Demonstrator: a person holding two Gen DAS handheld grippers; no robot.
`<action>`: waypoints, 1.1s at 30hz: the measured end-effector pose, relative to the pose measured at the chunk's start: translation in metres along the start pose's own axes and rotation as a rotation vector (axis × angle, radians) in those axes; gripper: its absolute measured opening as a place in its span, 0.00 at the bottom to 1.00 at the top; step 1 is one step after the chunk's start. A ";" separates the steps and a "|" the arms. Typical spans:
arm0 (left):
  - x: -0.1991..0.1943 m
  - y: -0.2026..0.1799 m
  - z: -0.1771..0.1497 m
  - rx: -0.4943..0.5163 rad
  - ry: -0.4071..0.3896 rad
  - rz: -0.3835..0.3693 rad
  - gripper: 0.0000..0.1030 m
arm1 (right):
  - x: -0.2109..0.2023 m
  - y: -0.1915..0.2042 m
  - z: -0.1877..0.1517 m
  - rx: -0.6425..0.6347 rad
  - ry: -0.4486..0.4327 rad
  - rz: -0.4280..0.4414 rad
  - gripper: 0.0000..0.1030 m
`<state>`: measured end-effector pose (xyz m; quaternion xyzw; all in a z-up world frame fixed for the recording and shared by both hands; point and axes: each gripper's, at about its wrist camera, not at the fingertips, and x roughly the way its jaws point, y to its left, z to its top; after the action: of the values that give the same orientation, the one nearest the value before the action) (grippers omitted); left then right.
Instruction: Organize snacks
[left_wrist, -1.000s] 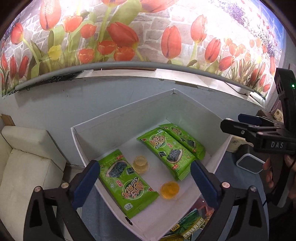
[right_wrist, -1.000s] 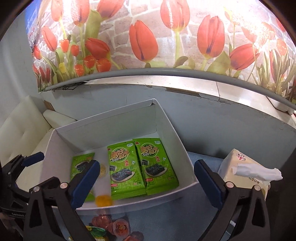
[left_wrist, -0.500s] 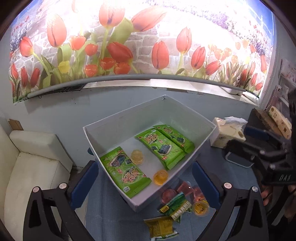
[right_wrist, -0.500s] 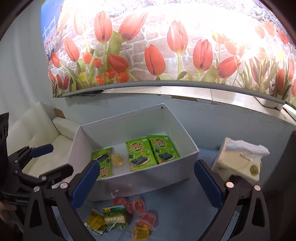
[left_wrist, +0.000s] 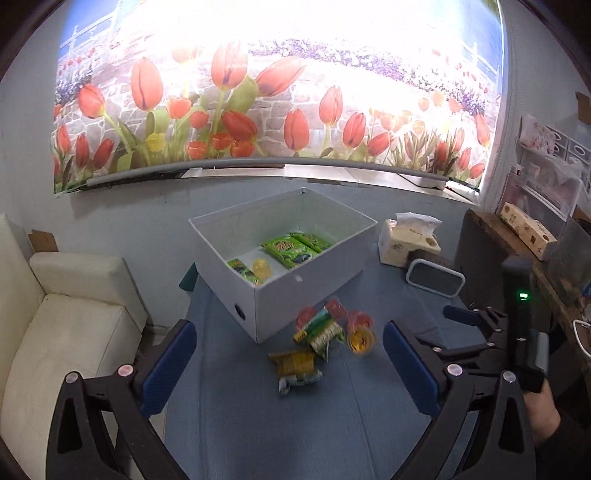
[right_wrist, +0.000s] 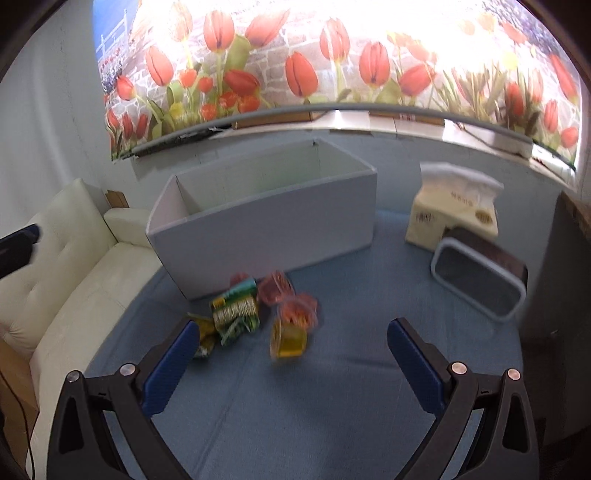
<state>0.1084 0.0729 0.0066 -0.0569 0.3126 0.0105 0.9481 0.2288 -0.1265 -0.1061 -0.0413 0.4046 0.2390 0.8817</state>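
Motion blur is smearing the loose snacks in both views, so their print is not readable, and in the right wrist view the white box (right_wrist: 266, 221) is showing only its outer walls, hiding whatever lies inside. From the left wrist view part of the box floor is showing: two green seaweed packs (left_wrist: 295, 249) are lying flat side by side, a third green pack (left_wrist: 242, 271) is half cut off by the near wall, and a yellow jelly cup (left_wrist: 261, 266) is sitting between them.

The loose pile is lying on the blue surface (left_wrist: 332, 424) just in front of the box's near corner. A green-and-yellow snack packet (left_wrist: 319, 330) is lying with its long axis running diagonally from near-right up toward the box; a darker yellow packet (left_wrist: 297, 363) is lying just in front of it, long axis roughly crosswise. Reddish jelly cups (right_wrist: 286, 299) are bunched beside them, and an orange-yellow jelly cup (right_wrist: 288, 338) is lying nearest the right side.

The left tongs (left_wrist: 290, 363) are standing wide and gripping nothing — the pile is lying ahead, between the blue pads. The right tongs (right_wrist: 291, 363) are also spread wide and bare, the orange-yellow cup just beyond them, the packets nearer the left pad. A tissue box (right_wrist: 452, 212) and a grey-rimmed container (right_wrist: 480, 286) are sitting well to the right.
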 end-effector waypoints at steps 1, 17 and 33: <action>-0.005 -0.001 -0.008 -0.005 0.002 -0.003 1.00 | 0.004 -0.001 -0.007 0.012 0.012 -0.002 1.00; -0.019 -0.014 -0.105 0.014 0.114 -0.002 1.00 | 0.092 -0.017 -0.019 0.103 0.097 0.002 0.97; 0.033 0.012 -0.104 -0.060 0.184 -0.007 1.00 | 0.082 0.009 -0.016 0.013 0.086 0.071 0.33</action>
<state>0.0729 0.0722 -0.0977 -0.0872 0.3975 0.0112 0.9134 0.2598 -0.0906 -0.1758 -0.0315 0.4450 0.2656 0.8547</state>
